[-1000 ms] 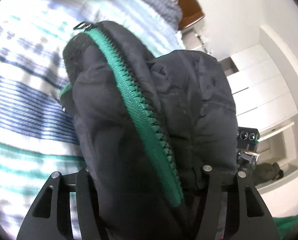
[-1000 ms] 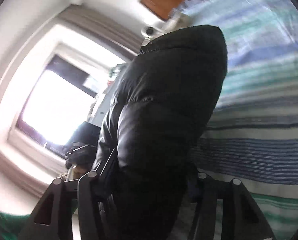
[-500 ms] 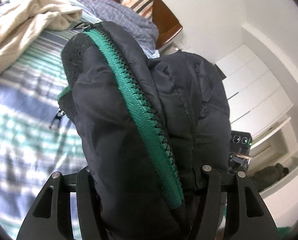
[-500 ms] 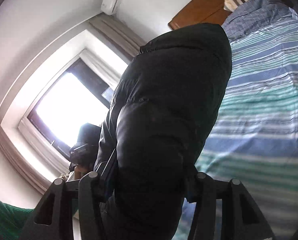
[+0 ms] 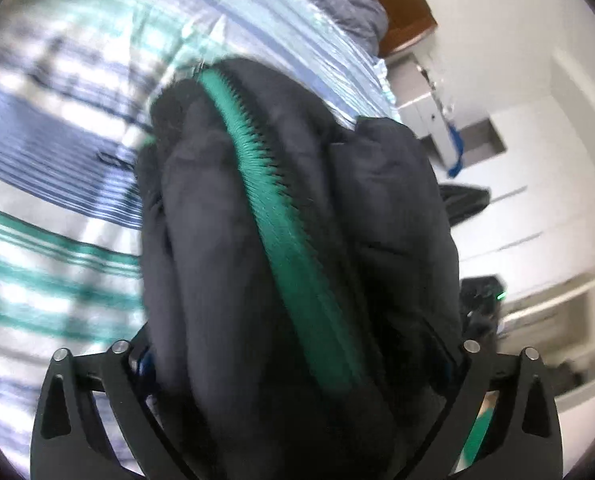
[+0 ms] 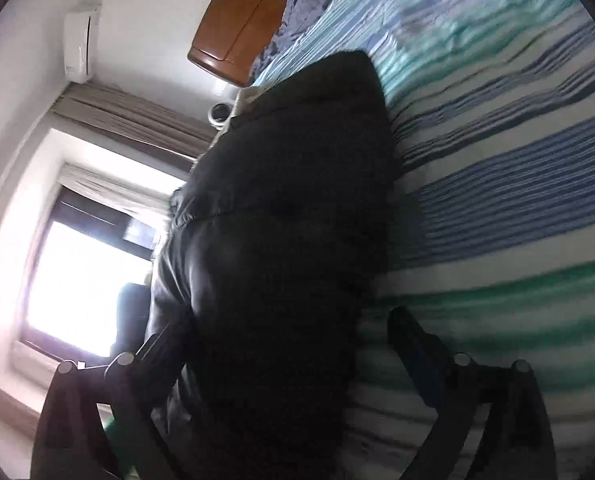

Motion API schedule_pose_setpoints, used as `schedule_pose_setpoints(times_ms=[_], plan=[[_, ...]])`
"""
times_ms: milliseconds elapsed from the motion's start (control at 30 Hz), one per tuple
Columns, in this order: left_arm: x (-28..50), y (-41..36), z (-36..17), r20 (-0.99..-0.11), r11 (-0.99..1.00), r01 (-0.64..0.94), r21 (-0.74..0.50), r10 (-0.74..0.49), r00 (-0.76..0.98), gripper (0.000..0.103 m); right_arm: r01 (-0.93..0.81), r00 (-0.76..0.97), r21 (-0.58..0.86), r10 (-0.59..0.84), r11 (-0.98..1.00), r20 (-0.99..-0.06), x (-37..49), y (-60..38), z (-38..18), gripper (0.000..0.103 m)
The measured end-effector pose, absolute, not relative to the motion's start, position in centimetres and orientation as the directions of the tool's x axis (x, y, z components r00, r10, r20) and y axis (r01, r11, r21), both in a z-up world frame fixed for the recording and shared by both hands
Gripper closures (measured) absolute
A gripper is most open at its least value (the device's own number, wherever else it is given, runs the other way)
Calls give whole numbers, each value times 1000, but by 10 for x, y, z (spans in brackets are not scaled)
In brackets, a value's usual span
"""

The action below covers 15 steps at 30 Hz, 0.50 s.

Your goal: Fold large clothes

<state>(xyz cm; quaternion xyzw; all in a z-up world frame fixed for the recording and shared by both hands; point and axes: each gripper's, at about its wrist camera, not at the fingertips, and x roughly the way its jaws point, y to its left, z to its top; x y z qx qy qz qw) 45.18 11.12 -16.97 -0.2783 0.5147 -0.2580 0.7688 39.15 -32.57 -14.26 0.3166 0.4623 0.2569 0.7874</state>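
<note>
A black padded jacket [image 5: 297, 248] with a green zipper [image 5: 281, 240], bunched at frame centre, is clamped in the left gripper [image 5: 297, 360] and right gripper [image 6: 281, 368] above a striped bed [image 6: 497, 184]; no finished fold shows, so most of the task appears left.

My left wrist camera looks forward between its two black fingers [image 5: 109, 392], so close to the bunched black padded jacket with the green zipper [image 5: 297, 240] that the cloth fills the frame's centre. Behind it, the blue, teal and white striped bedspread [image 5: 49, 184] takes the left half and white cupboards [image 5: 537, 184] the right edge. My right wrist camera sits just as close to the same jacket [image 6: 289, 220], facing the bright window [image 6: 77, 272] at left, with the bedspread [image 6: 497, 180] at right. Both views share the brown wooden headboard [image 5: 405, 12] [image 6: 237, 32] near the top.
</note>
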Motion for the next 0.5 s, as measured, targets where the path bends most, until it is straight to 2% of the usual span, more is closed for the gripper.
schedule_pose_setpoints(times_ms=[67,133,200,267,367,500], plan=[[432,117,-145,-682,769,157,-619,-626,378,4,-170,514,585,578,793,-634,368,-321,-107,6],[398,120,-115,-713,845,215,-490,-530,459,4,-190,590,372,408,909,-696,339,-306,-72,6],[359,113,-86,-719,901,261,-346,-433,543,3,-167,663,153,226,974,-714,311,-289,-43,6],[317,104,-67,-701,938,271,-217,-343,625,2,-142,707,22,117,990,-698,280,-271,-20,6],[269,94,-46,-623,960,243,-140,-276,732,1,-96,753,-85,17,992,-658,252,-256,7,6],[233,69,-28,-570,971,178,-159,-238,786,1,-21,809,-169,-83,985,-582,201,-248,36,6]])
